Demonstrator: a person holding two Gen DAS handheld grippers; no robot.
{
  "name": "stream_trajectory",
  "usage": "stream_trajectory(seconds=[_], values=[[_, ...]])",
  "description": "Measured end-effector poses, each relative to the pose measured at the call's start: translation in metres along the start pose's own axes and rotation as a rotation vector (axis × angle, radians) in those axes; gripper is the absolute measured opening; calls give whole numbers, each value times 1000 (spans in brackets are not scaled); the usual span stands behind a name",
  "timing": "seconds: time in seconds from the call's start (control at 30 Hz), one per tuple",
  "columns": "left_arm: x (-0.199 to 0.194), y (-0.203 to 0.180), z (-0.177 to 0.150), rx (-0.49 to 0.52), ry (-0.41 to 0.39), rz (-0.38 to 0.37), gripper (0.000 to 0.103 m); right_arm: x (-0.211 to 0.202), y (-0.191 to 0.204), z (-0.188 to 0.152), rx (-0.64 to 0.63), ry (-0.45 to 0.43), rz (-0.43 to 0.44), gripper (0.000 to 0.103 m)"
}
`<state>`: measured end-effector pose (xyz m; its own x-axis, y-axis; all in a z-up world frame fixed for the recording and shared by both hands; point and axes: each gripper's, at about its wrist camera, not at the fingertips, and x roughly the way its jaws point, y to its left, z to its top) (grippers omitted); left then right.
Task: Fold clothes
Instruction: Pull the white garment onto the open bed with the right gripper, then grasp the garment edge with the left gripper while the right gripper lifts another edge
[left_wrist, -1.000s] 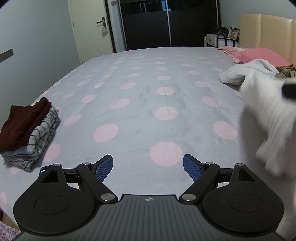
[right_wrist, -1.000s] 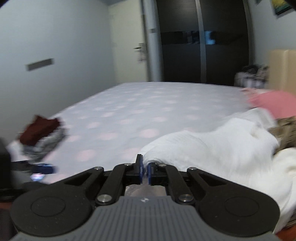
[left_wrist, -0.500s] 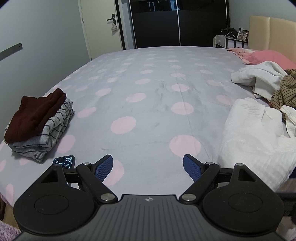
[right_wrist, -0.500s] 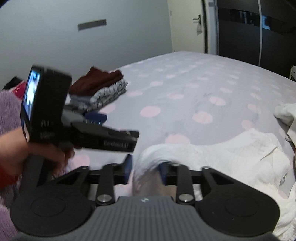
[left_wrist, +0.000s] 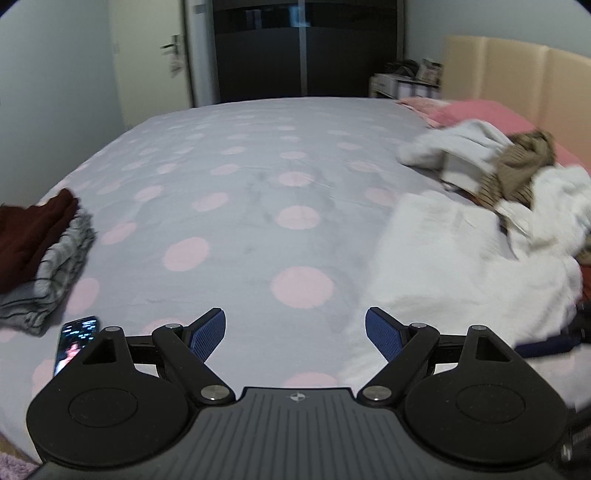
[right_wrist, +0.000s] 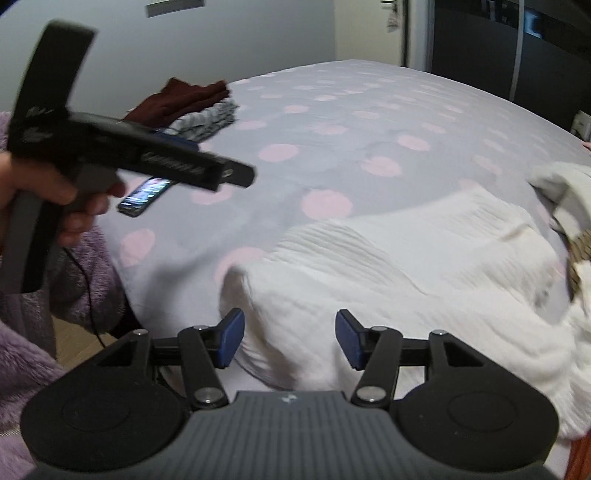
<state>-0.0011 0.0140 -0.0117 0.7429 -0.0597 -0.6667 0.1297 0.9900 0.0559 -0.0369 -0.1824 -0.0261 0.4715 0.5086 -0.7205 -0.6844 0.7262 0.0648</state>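
Stack (left_wrist: 40, 243): far left, folded.
Left gripper (left_wrist: 295, 334): my jaws wide, empty.
Right gripper (right_wrist: 290, 341): my jaws opening, cloth between, unpinched.
Garment (right_wrist: 406, 273): near right; soft, light, limp; I'd pinch a near corner.

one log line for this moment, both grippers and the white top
left gripper: open, empty, over bedsheet | right gripper: jaws opening, white garment between them, not pinched | folded stack: untouched
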Motion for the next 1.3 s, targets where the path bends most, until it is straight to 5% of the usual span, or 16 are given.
stream_trajectory(seconds=[0.2, 0.57, 0.77, 0.8, 0.87, 0.9, 0.93, 1.0, 1.23, 1.3], values=[[3, -19, -17, 75, 62, -62, 83, -3, -1, -13, -72, 15, -90, 62], [12, -40, -51, 259, 167, -61, 83, 17, 12, -38, -285, 99, -212, 70], [29, -30, -57, 198, 220, -13, 83, 31, 10, -41, -360, 113, -261, 68], [30, -26, -56, 166, 225, -21, 83, 32, 9, -40, -361, 113, -263, 66], [32, -21, -55, 124, 221, -15, 83, 35, 5, -38, -355, 112, -267, 47], [33, -20, -55, 119, 217, -7, 83, 35, 2, -36, -341, 110, -272, 25], [34, -20, -54, 119, 214, -5, 83, 36, -1, -33, -327, 108, -276, 14], [35, -22, -54, 118, 211, -9, 83, 30, -9, -26, -276, 64, -305, 7], [43, -40, -53, 168, 151, -23, 82, -8, -35, 3, -119, -181, -496, 5], [44, -43, -49, 164, 134, -35, 67, -18, -41, 10, -91, -238, -564, 5]])
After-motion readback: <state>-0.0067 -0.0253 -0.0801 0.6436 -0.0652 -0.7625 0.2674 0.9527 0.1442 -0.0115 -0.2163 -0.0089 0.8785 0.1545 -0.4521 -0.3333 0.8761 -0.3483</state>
